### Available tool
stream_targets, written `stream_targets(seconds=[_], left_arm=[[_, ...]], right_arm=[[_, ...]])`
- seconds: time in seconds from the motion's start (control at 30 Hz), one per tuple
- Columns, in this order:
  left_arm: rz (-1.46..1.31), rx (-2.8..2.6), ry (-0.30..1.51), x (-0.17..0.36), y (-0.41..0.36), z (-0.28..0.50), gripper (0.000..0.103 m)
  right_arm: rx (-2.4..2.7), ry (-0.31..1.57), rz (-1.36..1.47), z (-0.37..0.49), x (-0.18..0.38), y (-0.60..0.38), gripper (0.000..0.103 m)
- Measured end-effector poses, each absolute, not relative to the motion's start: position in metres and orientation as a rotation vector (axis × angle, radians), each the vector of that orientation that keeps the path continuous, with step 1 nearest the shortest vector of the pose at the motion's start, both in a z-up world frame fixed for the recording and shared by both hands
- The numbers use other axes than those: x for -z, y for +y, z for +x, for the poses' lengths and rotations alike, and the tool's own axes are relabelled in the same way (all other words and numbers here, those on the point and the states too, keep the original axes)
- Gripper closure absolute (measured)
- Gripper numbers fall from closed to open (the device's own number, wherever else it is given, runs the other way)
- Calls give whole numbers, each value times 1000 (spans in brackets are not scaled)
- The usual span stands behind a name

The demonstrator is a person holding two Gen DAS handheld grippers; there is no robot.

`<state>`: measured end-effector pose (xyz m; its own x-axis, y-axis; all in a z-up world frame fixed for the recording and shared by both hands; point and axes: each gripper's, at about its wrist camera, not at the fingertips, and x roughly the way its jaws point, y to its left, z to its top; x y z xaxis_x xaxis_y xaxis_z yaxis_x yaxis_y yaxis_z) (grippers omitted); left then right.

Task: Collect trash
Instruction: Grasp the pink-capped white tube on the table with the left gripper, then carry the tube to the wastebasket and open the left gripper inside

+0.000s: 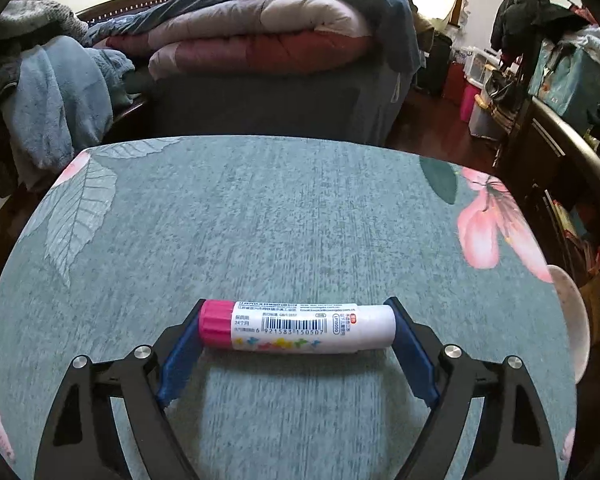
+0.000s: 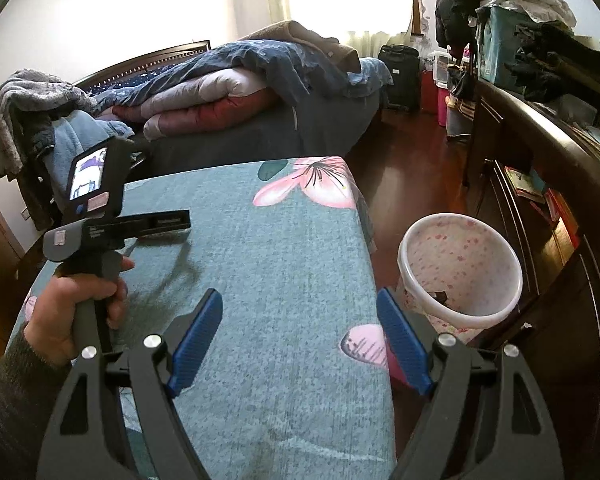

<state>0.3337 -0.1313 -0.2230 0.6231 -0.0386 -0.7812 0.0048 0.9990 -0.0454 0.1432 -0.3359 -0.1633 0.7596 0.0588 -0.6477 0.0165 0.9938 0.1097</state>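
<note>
— Looking at the left claw (image 1: 296, 334), what did it have?

— A glue stick (image 1: 298, 330) with a pink cap lay on the table (image 1: 260, 216). It sat crosswise between the blue fingers (image 1: 178, 354), and each end touched one, so I think it was clamped.

— Was it lifted yet?

— No. It seemed to rest on the green cloth.

— And the right claw (image 2: 300, 340)?

— Its fingers were apart, with nothing between them. It hung over the table's edge.

— Where did the trash go?

— A flowery bin (image 2: 460, 272) stood on the floor just beside the table. Something small and dark was inside.

— So what was left?

— Lifting the stick and dropping it in, I think.
</note>
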Motion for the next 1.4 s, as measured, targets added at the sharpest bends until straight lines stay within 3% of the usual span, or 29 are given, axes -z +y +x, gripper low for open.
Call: stream_targets(seconds=[0.3,0.77,1.07,1.4], left_arm=[[-3,119,762,163,-149,277,18],[122,370,599,95,-262,237,17],[221,492,582,100,-364,240,17],[283,591,678,148,-468,272,17]], right_arm=[[-33,694,137,125,158,-337,23],[50,678,254,88,166,-394,23],[170,676,364,60,185,-458,23],[250,710,433,45,217,-506,23]])
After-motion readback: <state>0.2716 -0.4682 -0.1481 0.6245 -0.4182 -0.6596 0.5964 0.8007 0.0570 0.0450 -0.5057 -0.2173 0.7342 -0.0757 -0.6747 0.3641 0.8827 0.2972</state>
